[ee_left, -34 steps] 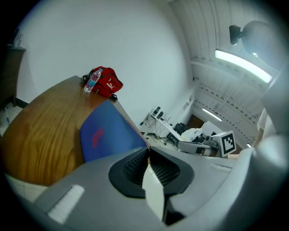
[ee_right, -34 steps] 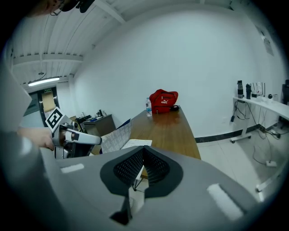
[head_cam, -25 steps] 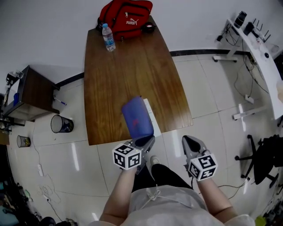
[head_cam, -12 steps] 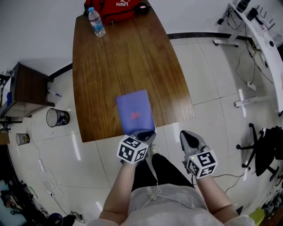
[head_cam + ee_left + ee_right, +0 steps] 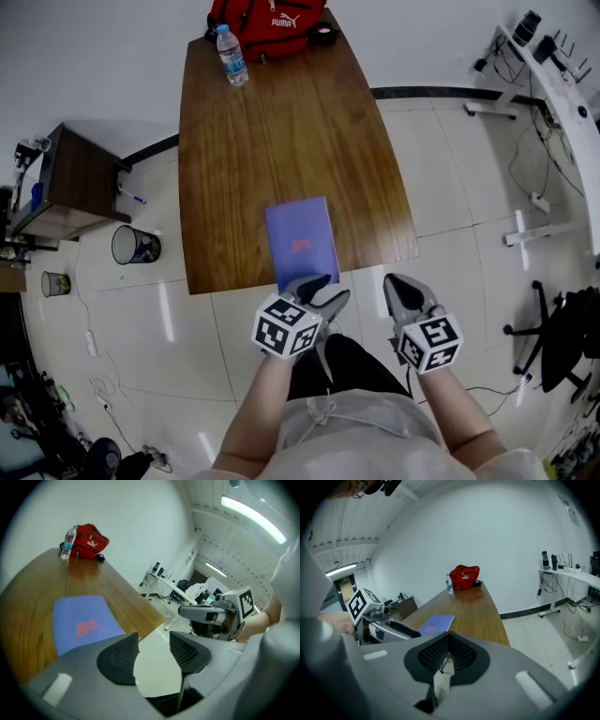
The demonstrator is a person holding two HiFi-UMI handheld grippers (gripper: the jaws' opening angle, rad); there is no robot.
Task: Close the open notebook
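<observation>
The notebook (image 5: 300, 242) lies closed and flat on the wooden table (image 5: 281, 131), near its front edge, blue cover up with a small red print. In the left gripper view the notebook (image 5: 82, 623) sits ahead and to the left of the jaws. My left gripper (image 5: 325, 289) hovers just off the table's front edge, right behind the notebook; its jaws are opening and nothing is between them (image 5: 152, 653). My right gripper (image 5: 403, 289) hangs over the floor to the right of the table edge, shut and empty (image 5: 447, 643). From the right gripper view the notebook (image 5: 436, 623) is seen beyond the left gripper.
A red bag (image 5: 267, 23) and a water bottle (image 5: 231, 56) stand at the table's far end. Left of the table are a dark side table (image 5: 80, 187) and a mesh waste bin (image 5: 134, 246). A white desk (image 5: 562, 103) and an office chair (image 5: 562, 337) stand at the right.
The blue cover, held up and curved by the left gripper a second ago, now lies flat on the notebook. The left gripper has let go, opened and drawn back from the table edge.
</observation>
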